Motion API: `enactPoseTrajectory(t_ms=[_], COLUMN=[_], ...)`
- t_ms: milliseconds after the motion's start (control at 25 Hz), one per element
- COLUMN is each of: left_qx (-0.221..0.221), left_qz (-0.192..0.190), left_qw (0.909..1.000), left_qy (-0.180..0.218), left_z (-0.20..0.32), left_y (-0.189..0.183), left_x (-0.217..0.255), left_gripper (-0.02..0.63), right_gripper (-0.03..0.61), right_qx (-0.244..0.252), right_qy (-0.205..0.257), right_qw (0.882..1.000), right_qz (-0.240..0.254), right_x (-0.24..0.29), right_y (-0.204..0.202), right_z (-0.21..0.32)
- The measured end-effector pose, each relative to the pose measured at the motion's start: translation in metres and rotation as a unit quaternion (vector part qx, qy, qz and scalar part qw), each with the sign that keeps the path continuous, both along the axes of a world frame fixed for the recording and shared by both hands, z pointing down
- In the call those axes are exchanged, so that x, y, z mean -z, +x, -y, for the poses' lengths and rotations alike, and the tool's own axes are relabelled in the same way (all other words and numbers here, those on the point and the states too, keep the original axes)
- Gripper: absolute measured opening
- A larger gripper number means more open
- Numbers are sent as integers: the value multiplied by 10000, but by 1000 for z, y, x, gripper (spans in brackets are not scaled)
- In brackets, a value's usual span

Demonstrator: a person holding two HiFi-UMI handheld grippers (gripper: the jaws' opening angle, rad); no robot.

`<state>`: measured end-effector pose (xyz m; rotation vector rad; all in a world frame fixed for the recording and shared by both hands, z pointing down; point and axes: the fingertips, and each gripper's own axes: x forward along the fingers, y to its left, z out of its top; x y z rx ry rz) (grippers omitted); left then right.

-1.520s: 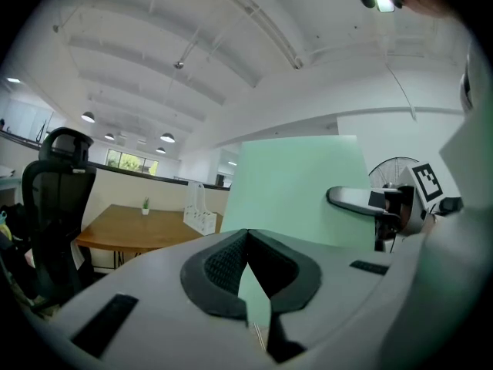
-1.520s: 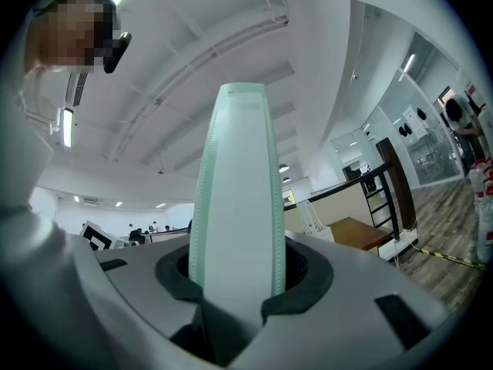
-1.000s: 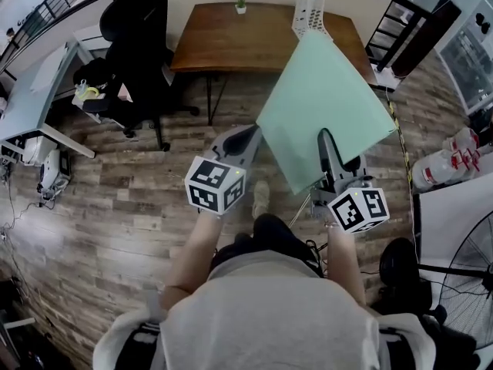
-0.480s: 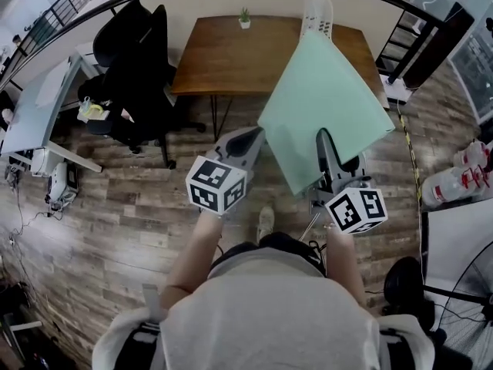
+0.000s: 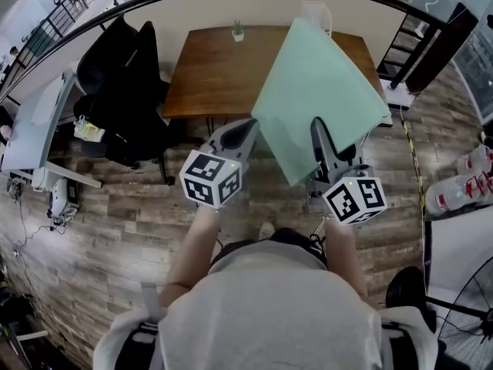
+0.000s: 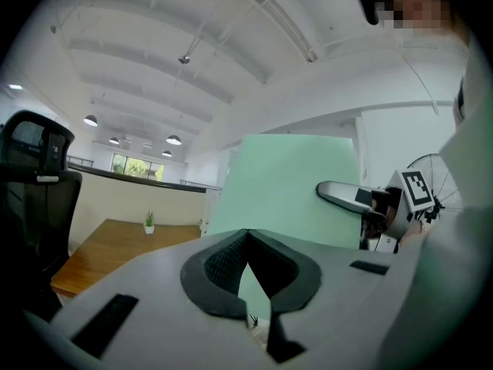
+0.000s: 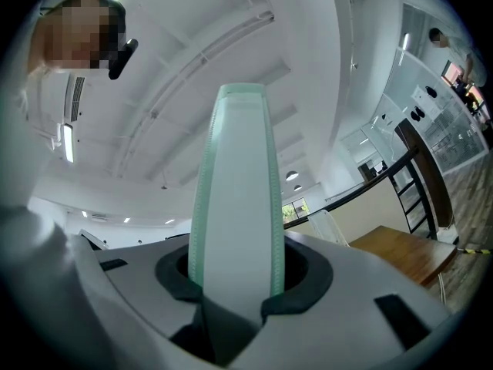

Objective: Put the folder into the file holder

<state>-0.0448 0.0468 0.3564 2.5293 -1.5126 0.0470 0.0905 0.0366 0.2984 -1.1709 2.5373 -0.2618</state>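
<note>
A pale green folder (image 5: 320,91) stands tilted in the air in front of me, with my right gripper (image 5: 323,141) shut on its lower edge. In the right gripper view its spine (image 7: 235,199) rises straight up from between the pads. The white mesh file holder (image 5: 316,10) stands at the far right of the wooden table (image 5: 208,75), mostly hidden behind the folder; it also shows in the right gripper view (image 7: 327,226). My left gripper (image 5: 246,129) hovers just left of the folder, shut with nothing in it (image 6: 247,233). The folder (image 6: 293,183) fills the background there.
A small potted plant (image 5: 238,29) sits at the table's back edge. A black office chair (image 5: 123,68) stands left of the table, with a grey desk (image 5: 31,129) further left. A dark stair railing (image 5: 431,37) runs along the right, and a fan (image 5: 462,314) stands at lower right.
Both grippers and the folder have moved forward toward the table, which now looks nearer. The folder's top covers more of the file holder. Neither gripper's jaws changed.
</note>
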Motion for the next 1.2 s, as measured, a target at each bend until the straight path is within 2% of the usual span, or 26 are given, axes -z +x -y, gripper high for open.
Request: enactPoseTrajectory(t_ms=[240,520,760,960,1200], left_qx=[-33,-182,-435,-725,-1097], left_qz=[-184,-272,-292,-261,-359], left_qw=[9998,9991,9982,9965,9932], left_qy=[-83,-254,-276,-314,-130], left_z=[24,33,45,64,105], left_y=[-1,11,31,39,55], left_x=[-1,-10,-13,-14,0], left_gripper=[12,12,12,12,12], right_gripper=[173,173,173,173,173], right_qx=[-40,-116,-497,-761,-1122], right_qy=[-66,-207,-259,-137,-131], right_qw=[10000,9997,9984,9970,9936], right_qz=[54,-11,-102,62,-34], right_x=[-2,-14,-16,-11,-6], right_y=[0,9,37,47,59], right_z=[25,26,33,37,73])
